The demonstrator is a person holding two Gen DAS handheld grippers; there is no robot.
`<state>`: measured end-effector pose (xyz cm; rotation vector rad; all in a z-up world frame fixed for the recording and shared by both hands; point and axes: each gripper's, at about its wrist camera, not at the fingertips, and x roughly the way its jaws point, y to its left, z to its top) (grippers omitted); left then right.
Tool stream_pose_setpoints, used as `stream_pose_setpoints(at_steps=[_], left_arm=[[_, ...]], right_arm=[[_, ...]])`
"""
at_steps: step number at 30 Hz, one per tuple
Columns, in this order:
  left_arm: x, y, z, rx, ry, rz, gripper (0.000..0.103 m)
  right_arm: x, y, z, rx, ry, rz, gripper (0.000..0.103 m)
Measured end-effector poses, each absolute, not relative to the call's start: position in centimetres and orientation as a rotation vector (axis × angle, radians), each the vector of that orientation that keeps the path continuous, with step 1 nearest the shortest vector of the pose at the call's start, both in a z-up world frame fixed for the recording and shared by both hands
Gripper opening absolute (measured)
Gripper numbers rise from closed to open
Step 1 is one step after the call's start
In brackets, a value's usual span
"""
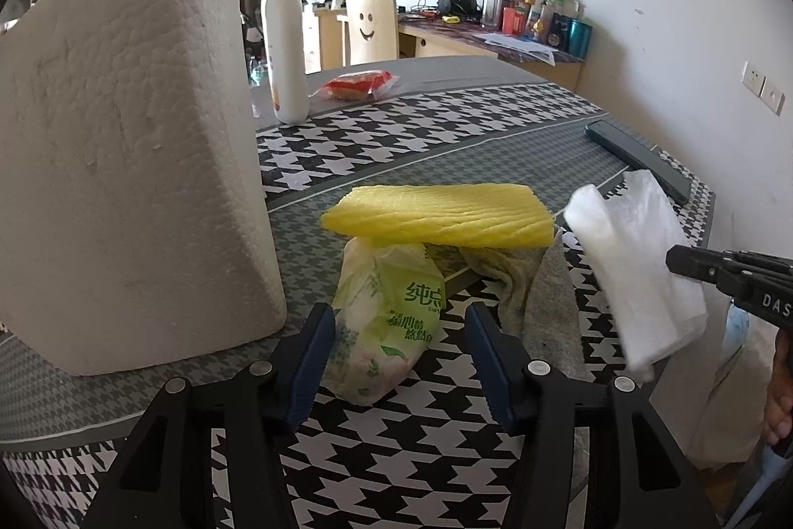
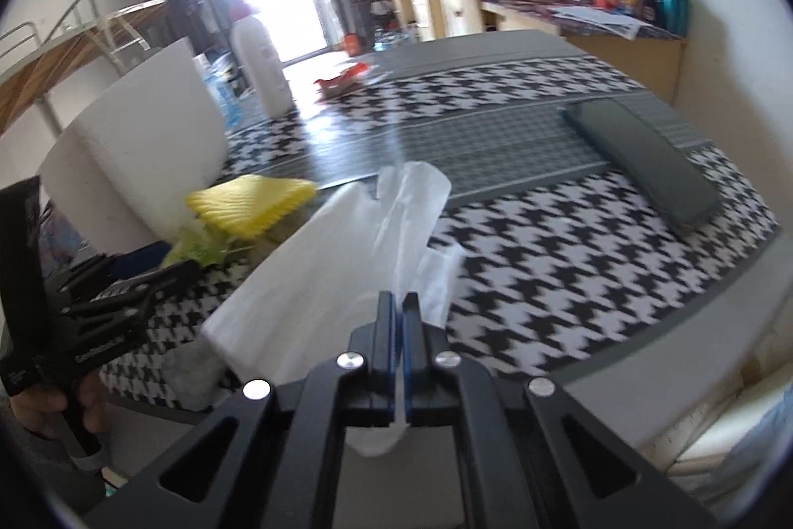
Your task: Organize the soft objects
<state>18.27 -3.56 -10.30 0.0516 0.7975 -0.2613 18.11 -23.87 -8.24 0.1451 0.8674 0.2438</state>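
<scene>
My left gripper (image 1: 399,323) is open, its jaws on either side of a green tissue pack (image 1: 391,321) lying on the houndstooth table. A yellow foam pad (image 1: 438,211) rests over the pack and a grey cloth (image 1: 540,296). My right gripper (image 2: 399,306) is shut on a white plastic bag (image 2: 317,266) and holds it above the table, right of the pile. The bag (image 1: 629,261) and right gripper (image 1: 684,259) also show in the left wrist view. The pad (image 2: 253,204) and the pack (image 2: 198,249) show in the right wrist view.
A large white foam block (image 1: 129,162) stands at left. A lotion pump bottle (image 1: 283,38) and a red wrapped snack (image 1: 357,83) sit further back. A dark phone (image 1: 639,154) lies at right near the table edge (image 1: 706,221). A cluttered desk (image 1: 495,38) stands behind.
</scene>
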Motion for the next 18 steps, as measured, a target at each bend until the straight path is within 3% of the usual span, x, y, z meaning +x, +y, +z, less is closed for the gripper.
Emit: stream_pose_setpoints(at_steps=[4,8,9,15,18], left_arm=[[18.4,-3.6,-10.3,0.047,0.799,-0.263,0.056],[18.4,-3.6,-10.4,0.053,0.805,-0.266,0.047],[18.5,-3.7,-10.4,0.057,0.807,-0.265,0.047],[18.5,-4.2,-10.6,0.075,0.813,-0.277,0.038],[18.6,-4.1,-10.5,0.066,0.811,-0.287,0.028]], right_arm=[[18.6,-24.1,-8.9,0.151,0.896,0.211,0.008],[18.1,-23.0,-8.6,0.117,0.856,0.221,0.059],[18.0,-22.7,-8.4,0.102,0.843,0.227,0.066],[18.4,-22.0,-8.6,0.051,0.850,0.218,0.067],[18.6,-21.8,-9.1,0.037,0.861,0.209,0.067]])
